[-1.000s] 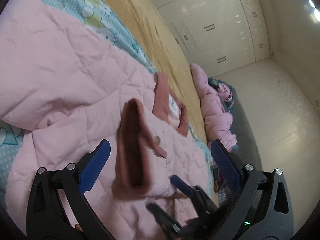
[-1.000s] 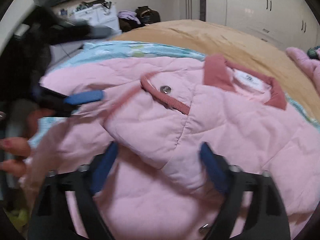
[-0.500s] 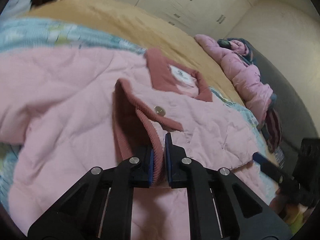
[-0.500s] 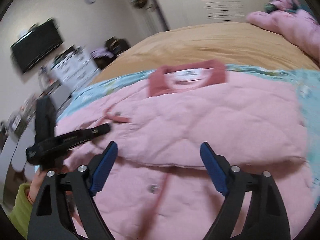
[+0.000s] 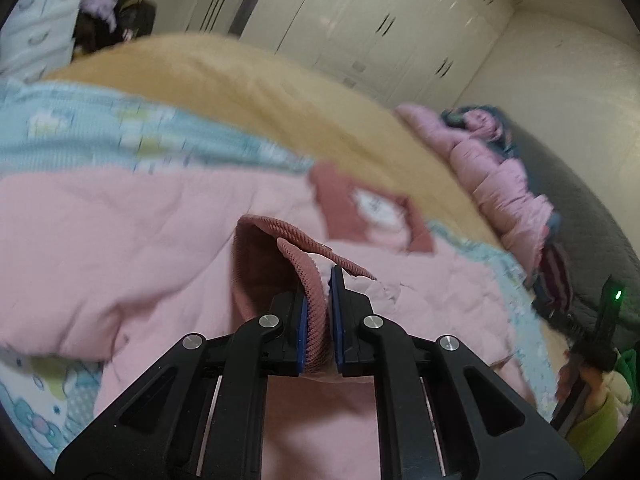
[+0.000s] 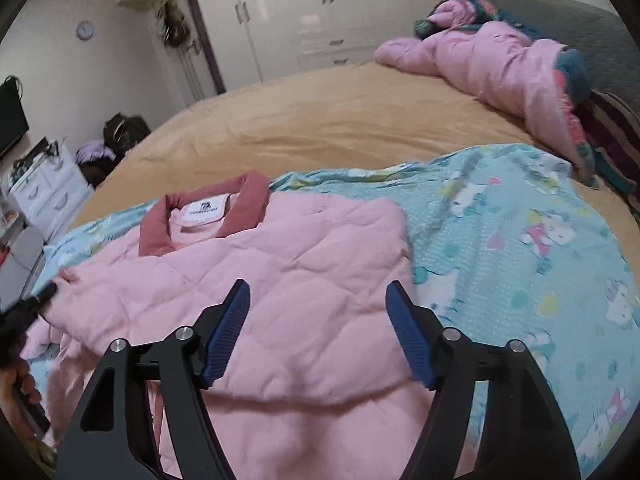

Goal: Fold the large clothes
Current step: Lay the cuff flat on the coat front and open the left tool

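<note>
I count one pink quilted jacket [image 6: 280,280] spread flat, with one dark-pink collar [image 6: 252,196] and one white label [image 6: 204,210]. One ribbed cuff [image 5: 316,320] shows in the left wrist view. I count one blue cartoon-print sheet [image 6: 520,240] and one tan blanket [image 6: 320,120]. One second pink padded garment [image 6: 492,60] lies well apart. I see two grippers: the left gripper [image 5: 318,320] and the right gripper [image 6: 318,304]. One wall clock [image 6: 85,30] hangs beyond.

bed: tan cover [image 6: 320,120] | blue cartoon sheet [image 6: 520,240] | white wardrobe [image 6: 320,12]
</note>
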